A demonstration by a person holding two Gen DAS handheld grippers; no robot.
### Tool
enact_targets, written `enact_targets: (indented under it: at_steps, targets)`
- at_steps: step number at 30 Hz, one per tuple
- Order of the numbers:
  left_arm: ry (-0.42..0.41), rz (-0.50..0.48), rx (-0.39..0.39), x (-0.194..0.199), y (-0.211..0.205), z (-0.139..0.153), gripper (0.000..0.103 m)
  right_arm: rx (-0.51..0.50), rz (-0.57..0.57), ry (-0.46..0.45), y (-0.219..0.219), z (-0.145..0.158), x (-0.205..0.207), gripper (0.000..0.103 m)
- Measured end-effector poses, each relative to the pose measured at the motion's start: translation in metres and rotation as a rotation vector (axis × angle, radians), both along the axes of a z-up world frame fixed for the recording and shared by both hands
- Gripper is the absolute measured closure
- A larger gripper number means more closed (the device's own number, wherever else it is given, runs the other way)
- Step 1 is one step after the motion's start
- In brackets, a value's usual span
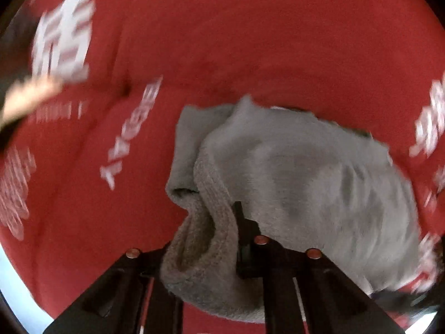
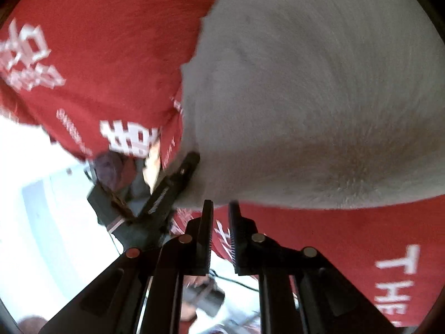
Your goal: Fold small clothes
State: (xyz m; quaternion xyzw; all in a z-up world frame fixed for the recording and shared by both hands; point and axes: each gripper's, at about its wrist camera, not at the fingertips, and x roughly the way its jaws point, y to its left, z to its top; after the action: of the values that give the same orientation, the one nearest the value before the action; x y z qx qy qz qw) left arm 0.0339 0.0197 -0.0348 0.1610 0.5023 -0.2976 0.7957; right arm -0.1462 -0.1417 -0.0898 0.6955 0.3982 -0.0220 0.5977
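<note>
Over the red cloth (image 1: 250, 41) with white lettering that covers the counter, a small grey sock (image 1: 292, 172) hangs partly lifted. The left gripper (image 1: 222, 239) has its fingers closed on the sock's ribbed cuff, which bunches up around them. From the right wrist view, the right gripper (image 2: 221, 208) shows its fingers drawn nearly together at the lower edge of the grey fabric; whether they pinch that edge or only touch it I cannot tell, as a narrow gap shows between the pads. The left gripper's black fingers also appear in that view, pressed into the sock's side.

The step in hand looks like raising the sock to lay one end over the other. To do it well, both ends should rise evenly so the fabric hangs flat rather than twisted, then the cuff end should be carried across and lowered until the edges meet. A bunched cuff risks a lumpy fold, so smoothing before release would help.
</note>
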Motion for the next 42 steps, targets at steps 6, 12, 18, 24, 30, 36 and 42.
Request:
enact_targets:
  at_steps: [6, 12, 18, 24, 30, 36, 42]
  targets:
    - [-0.179, -0.205, 0.064, -0.024, -0.015, 0.013, 0.092, -0.235, 0.169, 0.051, -0.05, 0.058, 0.031, 0.021]
    - [-0.269, -0.359, 0.063, -0.046, -0.028, 0.023, 0.092, -0.282, 0.445, 0.066, -0.07, 0.062, 0.136, 0.02]
    - [-0.29, -0.426, 0.051, -0.057, -0.032, 0.023, 0.092, -0.279, 0.76, 0.13, -0.039, 0.031, 0.238, 0.015]
    - [-0.277, -0.43, 0.025, -0.057, -0.033, 0.023, 0.092, -0.339, 0.919, 0.187, -0.013, 0.005, 0.286, 0.015]
    - [-0.269, -0.427, 0.024, -0.054, -0.034, 0.026, 0.092, -0.41, 0.954, 0.238, -0.011, -0.008, 0.296, 0.087]
    - [-0.25, -0.47, -0.023, -0.063, -0.038, 0.051, 0.092, -0.382, 0.793, 0.125, -0.043, 0.016, 0.26, 0.088]
    - [-0.282, -0.569, -0.087, -0.097, -0.057, 0.089, 0.092, -0.313, 0.558, -0.033, -0.086, 0.06, 0.195, 0.088]
